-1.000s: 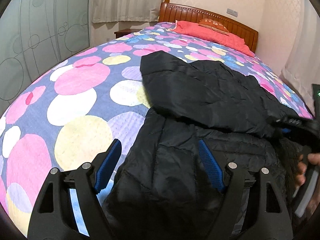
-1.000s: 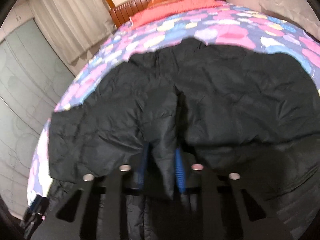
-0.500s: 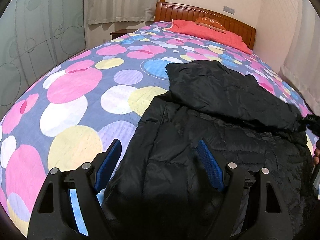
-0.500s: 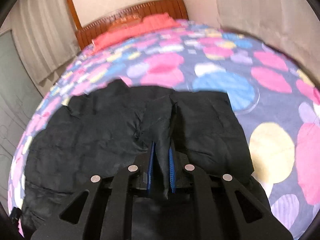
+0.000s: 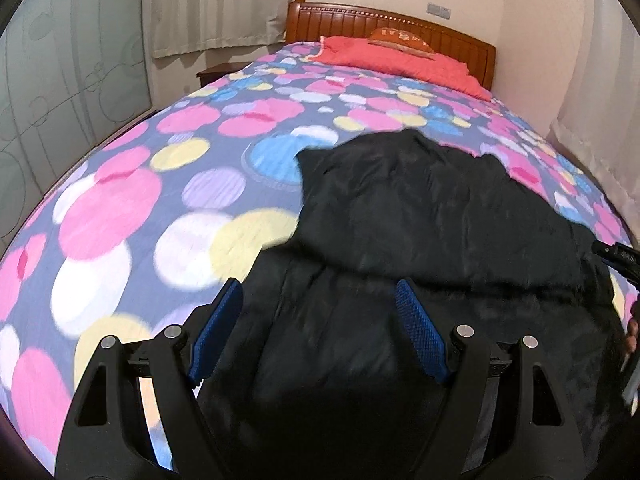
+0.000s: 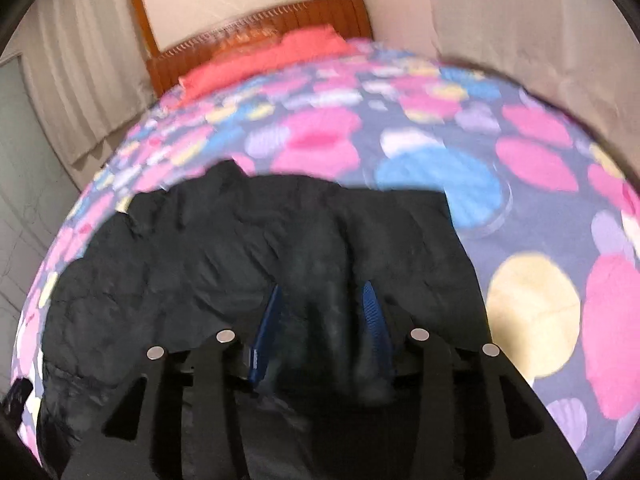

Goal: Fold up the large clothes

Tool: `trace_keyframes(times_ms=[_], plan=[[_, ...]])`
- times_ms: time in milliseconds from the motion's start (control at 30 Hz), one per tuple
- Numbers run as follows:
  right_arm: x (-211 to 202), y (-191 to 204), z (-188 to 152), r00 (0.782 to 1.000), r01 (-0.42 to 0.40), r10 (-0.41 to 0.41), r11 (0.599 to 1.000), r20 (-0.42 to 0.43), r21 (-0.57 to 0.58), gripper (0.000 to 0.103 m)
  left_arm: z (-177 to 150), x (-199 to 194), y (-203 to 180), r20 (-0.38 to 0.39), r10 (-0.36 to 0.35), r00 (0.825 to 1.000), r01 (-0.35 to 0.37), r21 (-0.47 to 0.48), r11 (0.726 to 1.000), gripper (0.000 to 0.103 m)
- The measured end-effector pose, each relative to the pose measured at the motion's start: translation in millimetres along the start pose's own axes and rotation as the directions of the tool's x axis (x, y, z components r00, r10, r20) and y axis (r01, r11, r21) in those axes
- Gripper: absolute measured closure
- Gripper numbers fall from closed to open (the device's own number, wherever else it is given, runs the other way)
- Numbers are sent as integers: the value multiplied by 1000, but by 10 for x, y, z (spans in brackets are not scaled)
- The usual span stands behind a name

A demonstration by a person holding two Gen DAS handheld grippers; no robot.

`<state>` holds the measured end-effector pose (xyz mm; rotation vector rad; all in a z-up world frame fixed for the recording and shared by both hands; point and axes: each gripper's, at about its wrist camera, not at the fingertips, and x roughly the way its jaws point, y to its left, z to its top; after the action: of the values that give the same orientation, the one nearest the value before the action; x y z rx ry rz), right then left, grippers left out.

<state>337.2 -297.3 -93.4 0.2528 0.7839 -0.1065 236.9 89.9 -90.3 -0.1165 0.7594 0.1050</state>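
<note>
1. Now the black jacket (image 5: 420, 240) lies on the bed (image 5: 160, 208), folded over itself, at 6 o'clock from the red pillow (image 5: 396, 60).
2. Left gripper (image 5: 320, 328) hangs above it, jaws wide apart, holding nothing.
3. Right gripper (image 6: 324, 320) has its jaws opening, a ridge of jacket between them.

We saw a bed (image 5: 120, 216) with a dotted, many-coloured cover; on it lay a black padded jacket (image 5: 432, 216), and a red pillow (image 5: 396, 60) rested by the wooden headboard (image 5: 344, 20).
</note>
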Motion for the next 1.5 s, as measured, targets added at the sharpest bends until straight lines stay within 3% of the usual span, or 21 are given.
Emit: trace_keyframes(times_ms=[100,267,367,467,600,667,733,800,867,933,967,1033,1167,1233,1300,1333,1367,1433,1500], plan=[[110,252,77,998,-67,67,997,-4,-34,60,217,209,-146,23,18,1000,-19,51,998,25],[466,636,138,996,-86,84,990,-28,-108,60,473,700,-320,19,62,998,-64,92,994,25],[760,776,91,996,-50,37,986,-78,-162,59,454,1070,-330,-76,92,993,-84,95,992,24],[928,836,-4,995,-29,8,976,-98,-216,59,362,1329,-300,-158,67,985,-54,84,995,23],[799,869,54,996,-15,-3,976,-86,-217,59,393,1197,-309,-142,88,986,-75,93,993,27],[662,920,89,999,-38,29,978,-43,-205,59,441,1011,-311,-88,94,992,-87,78,993,27],[606,1049,109,999,-45,44,973,-10,-227,59,518,821,-354,-7,58,998,-57,51,997,27],[660,1227,105,997,-76,72,964,-25,-256,59,581,795,-455,19,-11,1000,10,49,999,24],[827,1453,30,993,-108,90,949,-75,-295,59,589,910,-605,-4,-72,997,72,70,995,24],[1020,1549,-59,992,-80,43,941,-117,-328,58,504,1217,-793,-104,-45,994,57,119,991,24],[1069,1552,-72,992,-75,39,941,-116,-329,58,416,1417,-893,-165,3,986,25,168,985,23],[1045,1522,-36,991,-92,56,947,-123,-309,58,397,1427,-949,-141,32,990,-4,195,981,23],[735,1326,0,995,-88,68,949,-76,-303,57,416,1130,-818,-112,-28,993,44,146,988,23],[474,1099,-48,999,-40,41,955,-3,-295,50,386,959,-705,-54,-38,998,45,136,990,23],[370,884,-132,997,69,-57,957,53,-281,45,351,942,-590,-34,-1,999,5,124,992,23],[399,755,-188,990,139,-129,953,52,-270,45,329,1012,-535,-50,13,999,-7,112,994,23],[505,615,-244,989,143,-147,958,6,-248,45,312,1099,-510,-80,20,997,-11,108,994,23],[631,473,-296,996,68,-77,977,-36,-203,44,257,1274,-594,-135,39,990,-17,156,988,22],[616,515,-249,995,79,-89,973,-36,-217,44,267,1271,-691,-126,84,988,-56,207,977,22]])
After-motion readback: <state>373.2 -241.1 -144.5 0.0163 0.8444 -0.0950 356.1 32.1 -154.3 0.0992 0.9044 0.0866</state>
